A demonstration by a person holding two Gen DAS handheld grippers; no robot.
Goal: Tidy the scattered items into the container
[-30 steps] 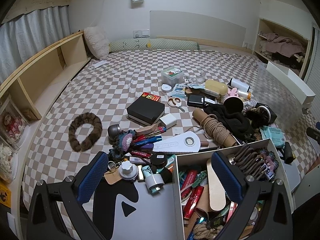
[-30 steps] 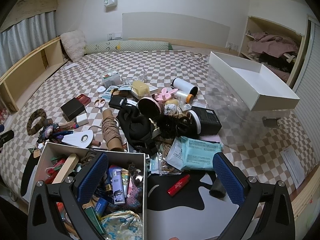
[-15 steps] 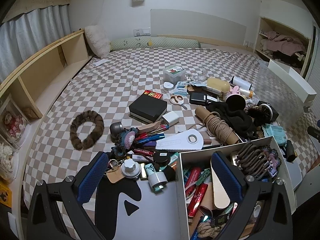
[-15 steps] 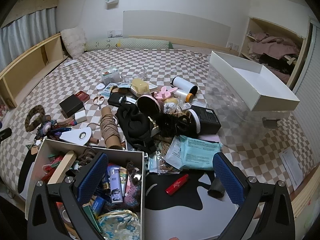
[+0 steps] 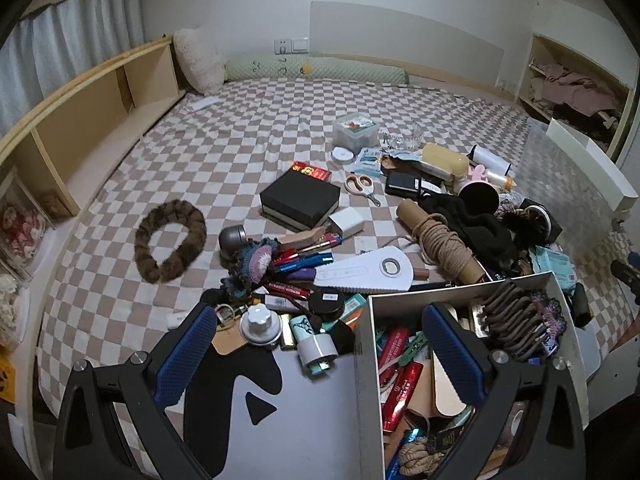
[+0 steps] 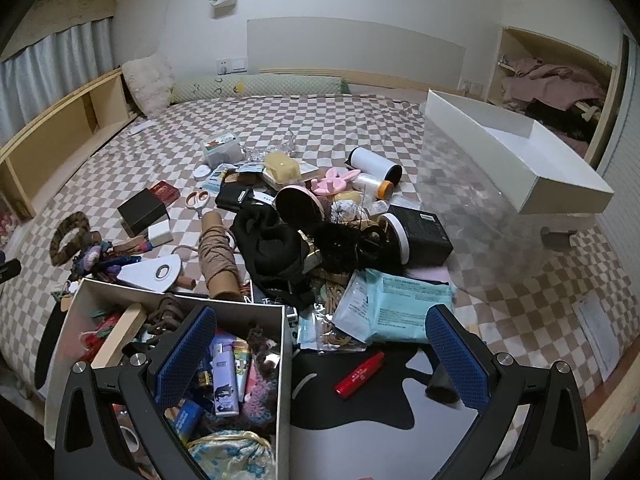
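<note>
A wide bed covered with a brown-and-white checked blanket (image 5: pixel 248 120) fills the room; a pale wooden shelf unit (image 5: pixel 80 120) runs along its left side under grey curtains, a long green bolster pillow (image 5: pixel 316 70) lies at the head against a white wall, and an open alcove (image 6: pixel 552 80) on the right holds heaped pinkish clothes. A black-and-white cow-patterned mat (image 6: pixel 360 400) covers the near edge of the bed.

Much of the heap is tangled and hard to sort out: a black knitted garment (image 6: pixel 272 244) drapes over smaller things, and the dark fluffy mass beside it cannot be identified. The near end of the white cardboard box (image 5: pixel 366 360) is cut off by the frame edge in both views, and the claw fingers block part of its contents.

That box sits on the mat at the near edge of the bed, open-topped and crammed: red tubes, a brown ridged hair claw clip (image 5: pixel 508 316), a wooden shoehorn-like piece, a lighter. Just beyond it lie a cardboard tube wound with tan rope (image 5: pixel 440 240), a white fan-shaped plastic piece (image 5: pixel 368 270) and a black lidded gift box (image 5: pixel 300 200); a brown furry ring (image 5: pixel 170 234) lies well apart to the left. A red lipstick tube (image 6: pixel 359 372) rests on the mat.

The left claw (image 5: pixel 320 344) is spread wide and empty, one finger above the box. The right claw (image 6: pixel 320 352) is likewise wide open, gripping nothing.
</note>
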